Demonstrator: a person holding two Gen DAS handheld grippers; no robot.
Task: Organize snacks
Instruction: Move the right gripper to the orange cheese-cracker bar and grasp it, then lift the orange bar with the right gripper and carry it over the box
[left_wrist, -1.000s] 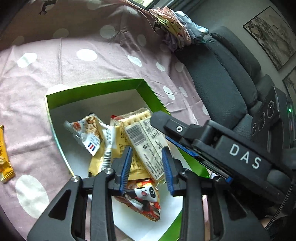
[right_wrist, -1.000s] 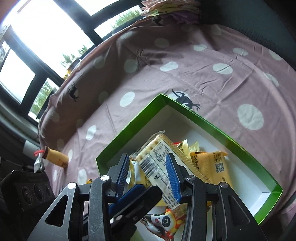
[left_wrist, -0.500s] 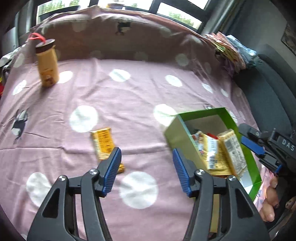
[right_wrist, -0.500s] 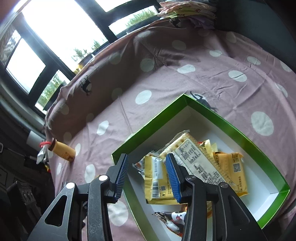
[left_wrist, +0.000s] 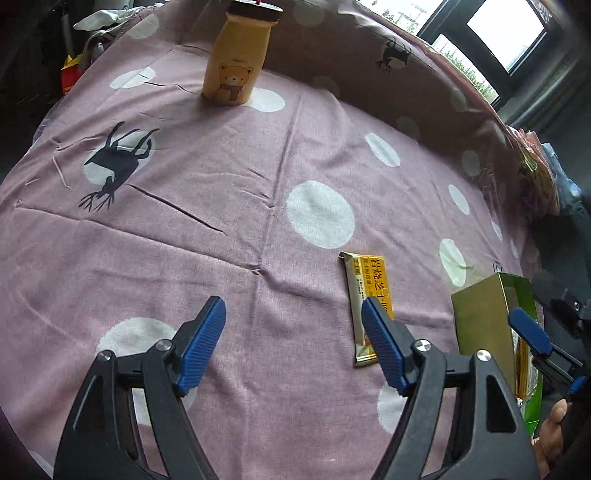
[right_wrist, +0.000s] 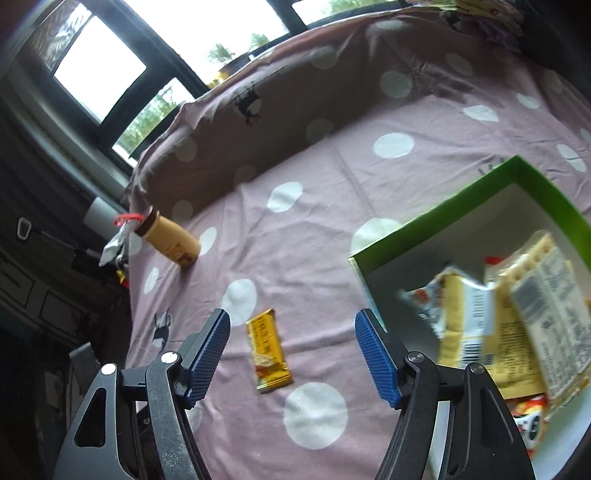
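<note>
Left wrist view: yellow snack bar (left_wrist: 369, 302) flat on cloth, foil ends; both hand-held grippers (left_wrist: 293, 339) (right_wrist: 291, 352) spread wide, empty.

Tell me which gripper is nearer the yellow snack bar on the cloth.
Left, it seems. The left gripper has one finger just over the snack bar; the right gripper frames it from further back.
</note>
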